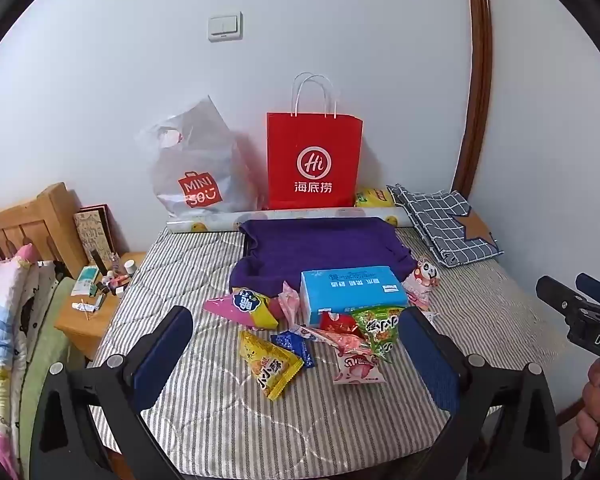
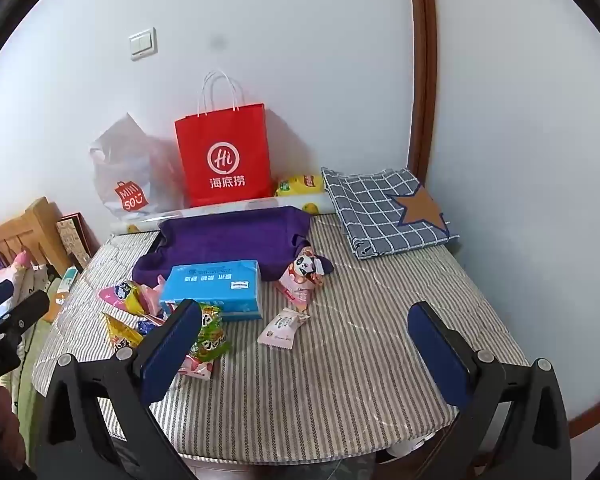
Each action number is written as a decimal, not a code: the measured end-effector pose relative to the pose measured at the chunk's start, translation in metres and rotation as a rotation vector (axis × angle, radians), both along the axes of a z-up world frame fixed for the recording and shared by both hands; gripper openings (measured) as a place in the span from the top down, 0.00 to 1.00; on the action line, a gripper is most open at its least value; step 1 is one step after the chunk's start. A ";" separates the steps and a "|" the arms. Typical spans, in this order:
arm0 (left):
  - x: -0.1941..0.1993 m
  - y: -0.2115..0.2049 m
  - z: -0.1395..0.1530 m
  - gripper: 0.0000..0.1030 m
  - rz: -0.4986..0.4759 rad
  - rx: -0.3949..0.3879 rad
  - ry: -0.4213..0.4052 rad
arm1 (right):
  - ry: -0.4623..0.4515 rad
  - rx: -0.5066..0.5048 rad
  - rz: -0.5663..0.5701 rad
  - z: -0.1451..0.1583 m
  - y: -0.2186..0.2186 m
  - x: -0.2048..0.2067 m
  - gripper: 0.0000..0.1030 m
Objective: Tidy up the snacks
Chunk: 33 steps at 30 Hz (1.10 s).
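Several snack packets lie scattered on a striped mattress (image 1: 204, 420): a yellow packet (image 1: 271, 365), a green packet (image 1: 379, 330), a pink packet (image 1: 358, 368) and a pink-and-yellow cone bag (image 1: 244, 307). A blue tissue pack (image 1: 354, 290) lies behind them on a purple cloth (image 1: 320, 246). My left gripper (image 1: 296, 356) hovers open above the pile, holding nothing. My right gripper (image 2: 306, 344) is open over the striped mattress (image 2: 340, 392), near a small pink packet (image 2: 283, 328), the green packet (image 2: 210, 336) and a panda packet (image 2: 302, 280).
A red paper bag (image 1: 314, 160) and a clear plastic shopping bag (image 1: 198, 168) stand against the wall. A folded checked cloth (image 1: 444, 220) lies at the back right. A wooden nightstand (image 1: 88, 316) with small items and a bed are on the left.
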<state>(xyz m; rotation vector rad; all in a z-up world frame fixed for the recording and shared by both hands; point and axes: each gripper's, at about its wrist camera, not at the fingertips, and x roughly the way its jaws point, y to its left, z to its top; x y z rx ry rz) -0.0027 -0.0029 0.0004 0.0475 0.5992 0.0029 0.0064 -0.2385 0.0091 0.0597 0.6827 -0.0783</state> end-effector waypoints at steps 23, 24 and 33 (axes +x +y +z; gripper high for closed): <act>-0.002 0.004 -0.004 0.00 -0.012 -0.076 0.018 | -0.031 -0.009 0.023 0.005 0.005 -0.009 0.01; -0.003 0.004 -0.003 0.00 -0.012 -0.076 0.017 | -0.034 -0.008 0.025 0.005 0.005 -0.009 0.01; -0.004 0.004 -0.005 0.00 -0.011 -0.077 0.012 | -0.037 -0.005 0.027 0.006 0.006 -0.011 0.01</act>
